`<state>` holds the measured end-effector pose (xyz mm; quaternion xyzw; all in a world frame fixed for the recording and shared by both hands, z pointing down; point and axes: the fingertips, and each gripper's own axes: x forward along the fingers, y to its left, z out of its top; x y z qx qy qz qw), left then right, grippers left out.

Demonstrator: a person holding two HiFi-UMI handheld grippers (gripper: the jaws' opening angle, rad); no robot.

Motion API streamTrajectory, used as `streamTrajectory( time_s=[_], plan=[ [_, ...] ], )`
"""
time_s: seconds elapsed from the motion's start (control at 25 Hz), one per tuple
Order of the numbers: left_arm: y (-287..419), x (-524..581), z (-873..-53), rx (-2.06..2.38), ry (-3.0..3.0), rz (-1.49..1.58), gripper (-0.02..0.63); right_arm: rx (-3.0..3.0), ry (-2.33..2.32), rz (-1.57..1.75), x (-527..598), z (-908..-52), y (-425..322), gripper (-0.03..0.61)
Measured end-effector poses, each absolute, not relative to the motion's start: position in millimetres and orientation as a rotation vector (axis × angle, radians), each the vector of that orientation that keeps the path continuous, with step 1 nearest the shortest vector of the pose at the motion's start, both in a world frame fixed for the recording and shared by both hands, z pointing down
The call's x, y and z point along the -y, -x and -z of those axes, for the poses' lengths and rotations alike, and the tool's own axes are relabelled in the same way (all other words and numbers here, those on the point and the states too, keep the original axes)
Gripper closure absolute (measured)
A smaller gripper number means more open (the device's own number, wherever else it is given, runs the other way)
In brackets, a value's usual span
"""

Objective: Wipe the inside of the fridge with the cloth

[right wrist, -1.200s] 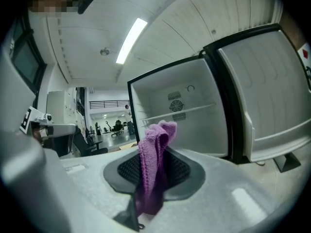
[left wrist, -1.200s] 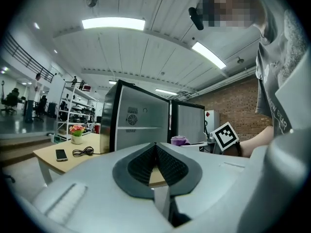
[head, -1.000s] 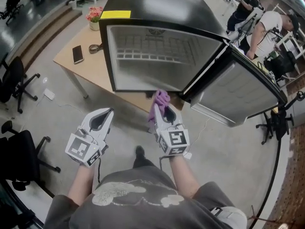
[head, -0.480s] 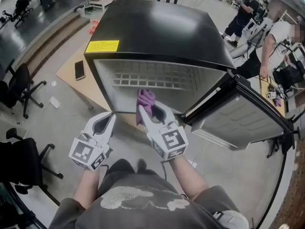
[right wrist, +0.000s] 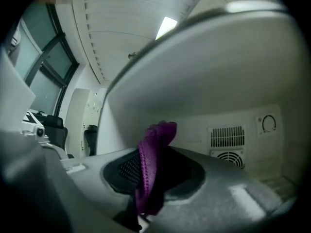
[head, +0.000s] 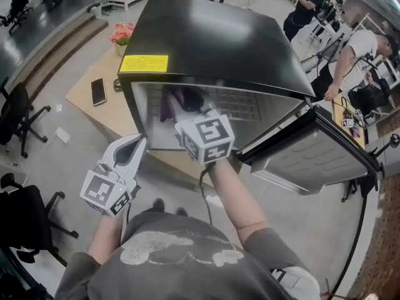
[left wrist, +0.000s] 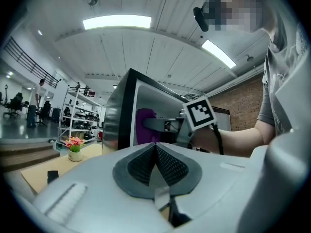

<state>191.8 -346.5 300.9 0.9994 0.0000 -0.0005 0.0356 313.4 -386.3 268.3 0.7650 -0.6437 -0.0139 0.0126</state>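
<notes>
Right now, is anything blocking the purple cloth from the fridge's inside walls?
Nothing visible does. The right gripper holds the cloth inside the fridge, its door swung open, with bare space to the back wall.

In fridge [head: 212,36]: cloth [head: 175,100]; phone [head: 98,91] on table [head: 105,116], L.

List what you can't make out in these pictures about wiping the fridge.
- Whether the purple cloth touches a fridge wall: in the head view the right gripper covers it, and the right gripper view shows no contact point.
- Most of the fridge floor: the right gripper's body blocks it in both of those views.
- The print on the yellow label: too small in the head view.
</notes>
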Motion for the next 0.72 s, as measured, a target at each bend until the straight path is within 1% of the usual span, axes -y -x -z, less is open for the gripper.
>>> streamTrajectory(
  time_s=[0.24, 0.4, 0.48, 0.72],
  plan=[
    [-190.5, 356.4, -297.6, -0.038, -3.065, 0.033, 0.597, 1.793, -2.331, -0.010, 442.7, -284.1, -339.1, 0.497],
    [-192.0, 360.9, -298.0, -0.065, -3.056, 0.044, 0.597, 1.809, -2.348, -0.167, 463.8, -300.9, -355.8, 0.497],
    [-191.8, 363.0, -299.0, -0.075, -3.054, 0.045, 0.597, 1.893, -2.338, -0.199, 467.3, -301.2, -350.1, 0.497],
    [-192.5, 363.5, -304.8, -0.099, -3.038, 0.043, 0.597, 2.038, -2.305, -0.126, 449.9, -292.1, -318.1, 0.497]
  ],
)
